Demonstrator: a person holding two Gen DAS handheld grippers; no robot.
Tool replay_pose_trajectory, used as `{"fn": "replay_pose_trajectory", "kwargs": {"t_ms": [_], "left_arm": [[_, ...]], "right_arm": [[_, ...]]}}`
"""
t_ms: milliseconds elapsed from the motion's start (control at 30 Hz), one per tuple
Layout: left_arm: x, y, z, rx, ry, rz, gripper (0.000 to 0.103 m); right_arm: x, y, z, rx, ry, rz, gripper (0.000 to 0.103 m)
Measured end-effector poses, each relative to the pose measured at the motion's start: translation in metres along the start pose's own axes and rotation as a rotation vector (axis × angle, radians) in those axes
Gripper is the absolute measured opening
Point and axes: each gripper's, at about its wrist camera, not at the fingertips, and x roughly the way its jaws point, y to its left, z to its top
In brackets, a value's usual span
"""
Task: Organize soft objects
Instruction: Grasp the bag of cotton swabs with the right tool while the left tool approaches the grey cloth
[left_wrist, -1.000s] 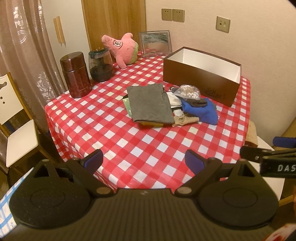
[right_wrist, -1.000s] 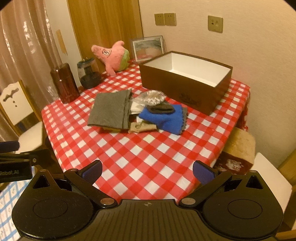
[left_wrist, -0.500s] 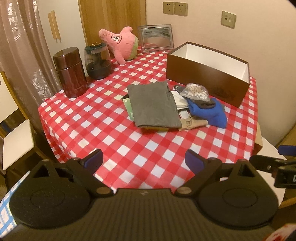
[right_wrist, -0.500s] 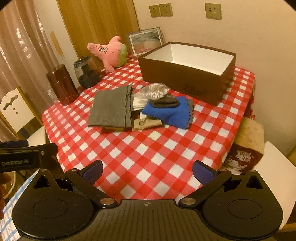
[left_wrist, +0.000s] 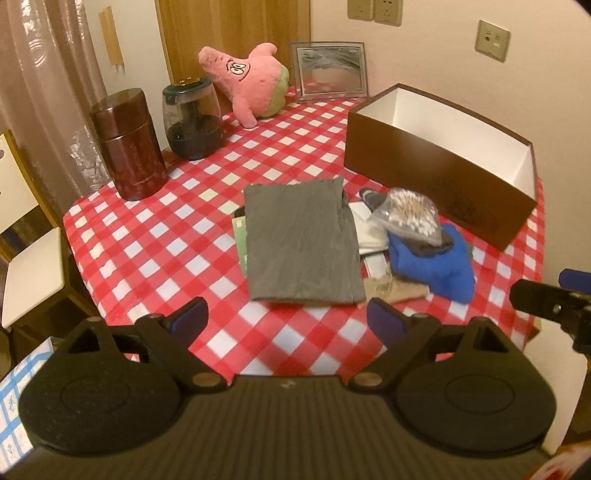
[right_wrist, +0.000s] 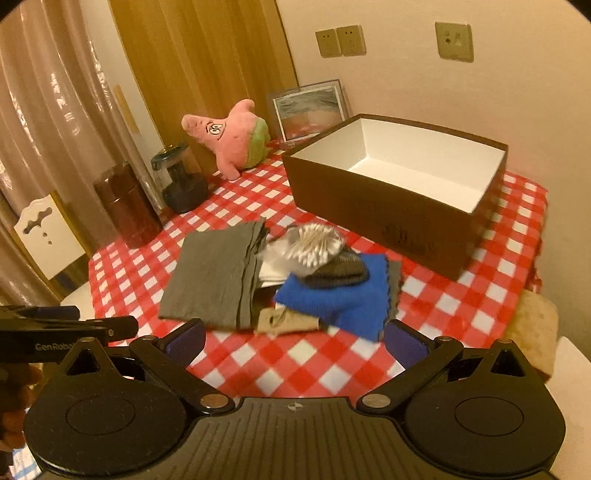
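A small room corner with wall sockets and a wooden door backs a bench (left_wrist: 155, 240) covered in a red-and-white checked cloth. At its far side stand a brown canister (left_wrist: 129, 144), a dark glass jar (left_wrist: 192, 118), a pink starfish plush (left_wrist: 247, 81) and a framed picture (left_wrist: 330, 72). The open brown box (right_wrist: 399, 184), white inside and apparently empty, sits at the right rear.

The soft things lie heaped in the middle of the bench, just in front of the box. A folded grey cloth (left_wrist: 303, 240) lies flat on the left of the heap, over a green packet whose edge peeks out. Beside it, a blue cloth (right_wrist: 340, 302) carries a dark knitted piece (right_wrist: 340, 271), and a clear bag of cotton swabs (right_wrist: 314, 245) rests on top. A beige fabric item (right_wrist: 288, 321) pokes out at the near edge.

The left gripper (left_wrist: 288, 319) and the right gripper (right_wrist: 295, 341) both hover at the near edge of the bench, jaws spread wide and holding nothing.

All of this looks light and limp. The grey cloth will likely sag and unfold unless pinched across its stacked folded edge. The swab bag looks slippery and crinkly, best taken by a loose fold of plastic. The blue cloth, thick and grippy, should hold well at a bunched corner, though lifting it first would probably tip off what rests on it.
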Motion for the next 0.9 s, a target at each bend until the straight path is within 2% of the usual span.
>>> {"fn": "replay_pose_trajectory", "kwargs": {"t_ms": [300,633,900], "left_arm": [[0.023,-0.004,0.019,-0.052,-0.026,0.019,0.090],[0.044,-0.001,0.033,-0.035,-0.029,0.016,0.088],[0.074,0.010,0.045,-0.005,-0.014,-0.035,0.082]], "right_arm": [[0.039,-0.023,0.026,-0.057,0.062,0.083,0.103],[0.074,-0.037,0.040,0.034,0.088,0.128,0.103],[0.096,-0.039,0.043,0.128,0.063,0.118,0.102]]}}
